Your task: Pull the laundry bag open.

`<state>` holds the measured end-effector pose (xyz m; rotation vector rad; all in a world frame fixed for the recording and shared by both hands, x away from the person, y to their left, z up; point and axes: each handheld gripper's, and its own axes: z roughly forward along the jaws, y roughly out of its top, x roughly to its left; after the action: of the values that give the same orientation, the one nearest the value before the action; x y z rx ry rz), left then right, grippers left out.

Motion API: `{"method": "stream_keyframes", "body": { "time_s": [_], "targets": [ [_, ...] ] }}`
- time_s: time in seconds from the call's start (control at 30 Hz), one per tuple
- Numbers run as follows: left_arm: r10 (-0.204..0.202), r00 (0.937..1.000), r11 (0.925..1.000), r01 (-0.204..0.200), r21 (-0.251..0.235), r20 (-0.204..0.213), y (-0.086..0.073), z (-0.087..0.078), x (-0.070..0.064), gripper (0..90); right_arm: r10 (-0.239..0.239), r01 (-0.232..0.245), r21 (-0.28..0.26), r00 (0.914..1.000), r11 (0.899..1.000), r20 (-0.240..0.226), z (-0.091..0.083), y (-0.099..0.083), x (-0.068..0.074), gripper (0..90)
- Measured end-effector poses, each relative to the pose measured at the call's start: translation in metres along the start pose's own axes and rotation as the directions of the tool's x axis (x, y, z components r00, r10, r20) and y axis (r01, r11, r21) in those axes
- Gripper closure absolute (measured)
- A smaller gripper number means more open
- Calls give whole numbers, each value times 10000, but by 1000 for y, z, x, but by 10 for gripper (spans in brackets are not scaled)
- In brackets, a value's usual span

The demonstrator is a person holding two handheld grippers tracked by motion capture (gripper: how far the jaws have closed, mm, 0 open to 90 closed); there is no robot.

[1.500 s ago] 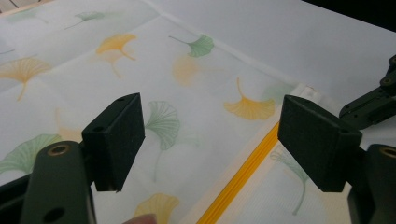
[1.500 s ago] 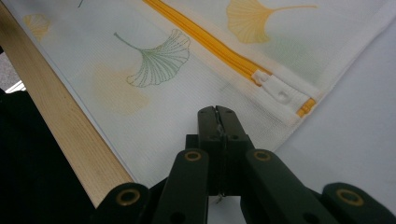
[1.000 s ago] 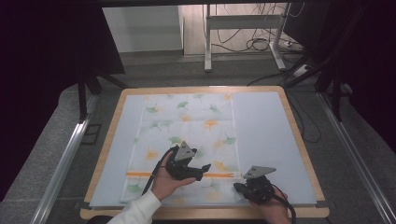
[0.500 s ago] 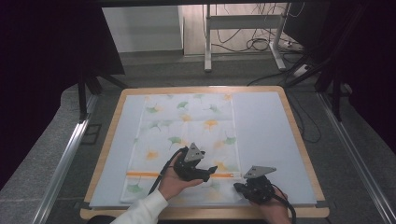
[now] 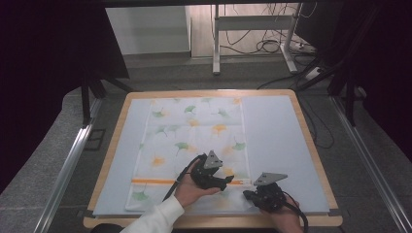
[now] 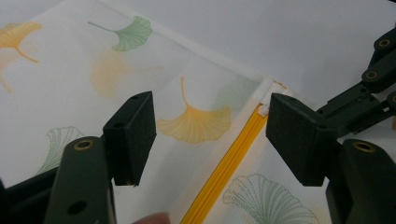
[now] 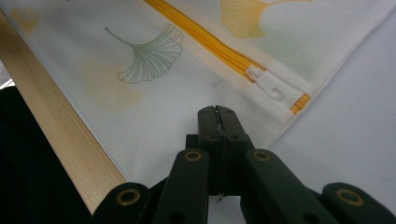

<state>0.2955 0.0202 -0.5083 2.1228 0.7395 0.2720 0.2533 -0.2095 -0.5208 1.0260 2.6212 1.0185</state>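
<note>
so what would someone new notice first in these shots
Probably the white bag printed with green and orange ginkgo leaves, spread flat on the pale blue mat. Next, its orange zip running across the near end, with the white pull at the right edge. The left gripper hovers open over that zip, while the right gripper is shut at the bag's near right corner.

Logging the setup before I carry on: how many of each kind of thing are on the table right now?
Ginkgo-print zip bag: 1
Yellow zipper with white pull: 1
Pale blue mat on the wooden table: 1
Grippers, left gripper and right gripper: 2
Total: 5
</note>
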Motion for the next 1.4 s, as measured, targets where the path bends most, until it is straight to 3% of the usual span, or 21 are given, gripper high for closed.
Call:
{"method": "stream_keyframes", "body": {
  "time_s": [0.8,0.93,1.1,1.17,1.4],
  "targets": [
    [237,9991,9997,-237,-7,339,12,34,-14,338,86,-85,13,9999,10000,-78,0,0,-1,887],
    [433,9984,9988,-440,199,364,13,38,-14,348,98,-98,19,9999,10000,-60,0,0,-1,887],
    [339,9980,9994,-345,102,541,12,41,-17,360,96,-96,14,9999,10000,-67,0,0,-1,888],
    [561,9968,9979,-579,306,571,11,42,-17,365,90,-90,13,9999,10000,-85,0,0,-1,887],
    [438,9967,9987,-455,239,679,10,52,-19,377,91,-91,12,10000,10000,-30,0,0,0,887]
  ]
}}
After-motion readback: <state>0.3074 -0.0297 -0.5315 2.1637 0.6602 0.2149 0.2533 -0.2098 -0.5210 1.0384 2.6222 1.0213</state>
